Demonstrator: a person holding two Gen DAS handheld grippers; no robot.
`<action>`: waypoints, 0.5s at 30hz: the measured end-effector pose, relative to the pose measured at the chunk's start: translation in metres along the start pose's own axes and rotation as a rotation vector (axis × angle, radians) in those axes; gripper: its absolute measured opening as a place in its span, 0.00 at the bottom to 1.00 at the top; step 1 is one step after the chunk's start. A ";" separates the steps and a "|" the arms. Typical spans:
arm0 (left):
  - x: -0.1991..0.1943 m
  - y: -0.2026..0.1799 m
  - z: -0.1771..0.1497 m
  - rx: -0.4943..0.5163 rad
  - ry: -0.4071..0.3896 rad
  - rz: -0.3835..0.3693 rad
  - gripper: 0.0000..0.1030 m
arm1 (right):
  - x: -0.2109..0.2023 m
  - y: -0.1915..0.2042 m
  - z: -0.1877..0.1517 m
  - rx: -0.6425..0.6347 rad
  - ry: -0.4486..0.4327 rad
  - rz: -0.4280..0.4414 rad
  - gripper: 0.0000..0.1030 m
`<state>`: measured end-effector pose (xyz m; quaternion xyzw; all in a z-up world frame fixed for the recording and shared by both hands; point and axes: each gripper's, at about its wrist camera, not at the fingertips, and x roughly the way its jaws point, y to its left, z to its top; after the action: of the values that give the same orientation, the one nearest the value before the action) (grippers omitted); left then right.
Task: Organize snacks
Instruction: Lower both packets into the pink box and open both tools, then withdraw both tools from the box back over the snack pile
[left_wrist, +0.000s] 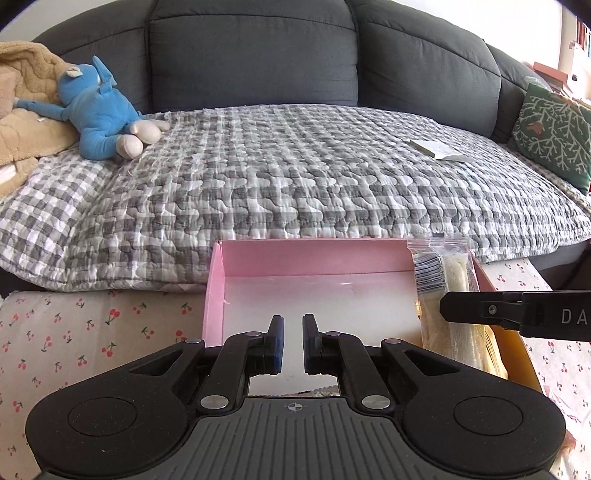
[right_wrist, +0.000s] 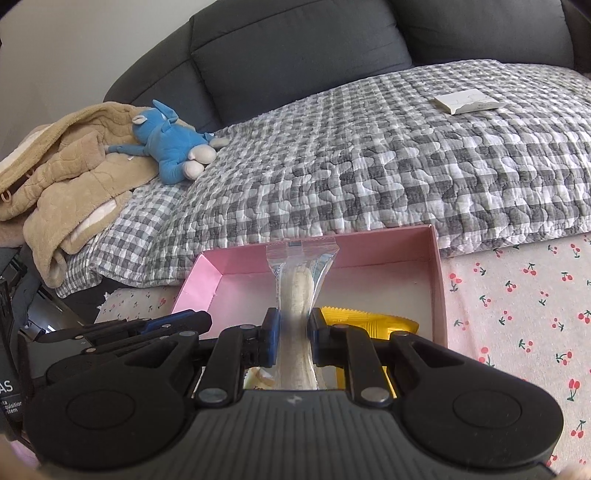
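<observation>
A pink open box (left_wrist: 236, 269) (right_wrist: 439, 295) sits on the cherry-print cloth in front of the sofa. My right gripper (right_wrist: 293, 332) is shut on a clear-wrapped pale snack bar (right_wrist: 295, 291) and holds it over the box; the bar also shows in the left wrist view (left_wrist: 452, 280), with the right gripper's finger (left_wrist: 480, 308) across it. A yellow snack packet (right_wrist: 365, 321) lies in the box under the bar. My left gripper (left_wrist: 293, 341) is empty over the box's near edge, its pads a narrow gap apart.
A grey checked quilt (left_wrist: 295, 177) covers the sofa seat behind the box. On it lie a blue plush toy (left_wrist: 103, 110), a beige blanket (right_wrist: 66, 177), a white packet (right_wrist: 467, 101) and a green cushion (left_wrist: 554, 133). Cherry-print cloth (right_wrist: 517, 314) extends right of the box.
</observation>
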<state>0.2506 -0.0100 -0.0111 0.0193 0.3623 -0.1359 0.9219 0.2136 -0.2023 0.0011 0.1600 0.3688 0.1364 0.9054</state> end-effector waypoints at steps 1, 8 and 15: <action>0.003 0.001 0.000 0.002 -0.001 -0.003 0.08 | 0.002 0.000 0.001 0.006 -0.003 -0.001 0.17; 0.013 0.001 -0.003 -0.008 0.022 -0.019 0.22 | 0.000 -0.003 0.000 0.019 -0.007 0.005 0.38; -0.002 -0.002 -0.007 -0.003 -0.012 -0.020 0.66 | -0.016 0.003 -0.005 -0.030 -0.016 -0.012 0.61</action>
<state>0.2440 -0.0102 -0.0145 0.0133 0.3570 -0.1449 0.9227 0.1983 -0.2045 0.0089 0.1456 0.3603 0.1352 0.9115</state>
